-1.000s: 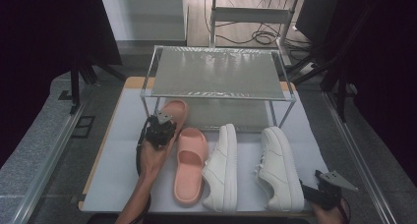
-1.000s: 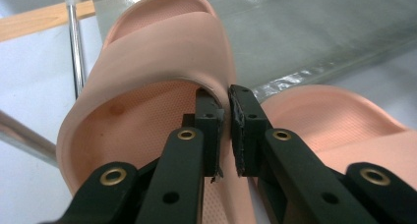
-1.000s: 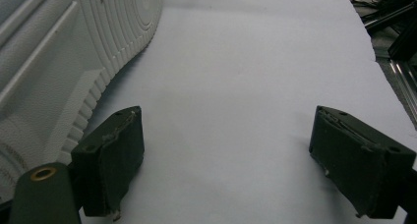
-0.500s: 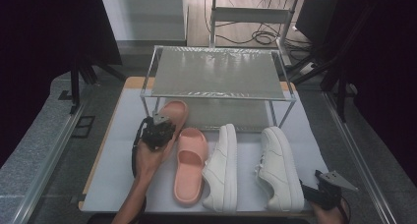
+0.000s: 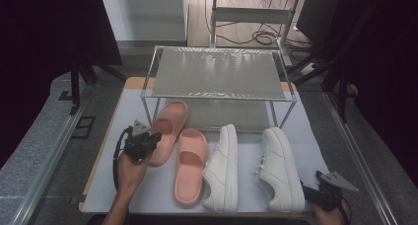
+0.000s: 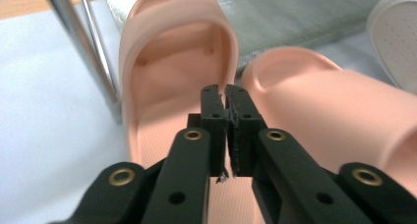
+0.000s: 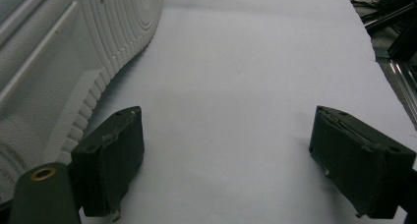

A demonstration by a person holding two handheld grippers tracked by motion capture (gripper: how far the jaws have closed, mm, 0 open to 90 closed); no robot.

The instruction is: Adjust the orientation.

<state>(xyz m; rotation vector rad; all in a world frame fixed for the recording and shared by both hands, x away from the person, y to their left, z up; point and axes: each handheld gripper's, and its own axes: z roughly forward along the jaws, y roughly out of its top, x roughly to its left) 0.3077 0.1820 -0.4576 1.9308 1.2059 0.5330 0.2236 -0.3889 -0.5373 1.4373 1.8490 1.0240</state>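
— Which step?
— My left tongs, pinched shut and empty, sit over the left slipper by the rack; right tongs gape wide.
— Next?
— Probably reopen; grip its rim.

pink slide flat on table, toe under rack; twin slide just beside.

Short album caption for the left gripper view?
Shut black left gripper over a soft pink rubber slide sandal, its twin alongside.
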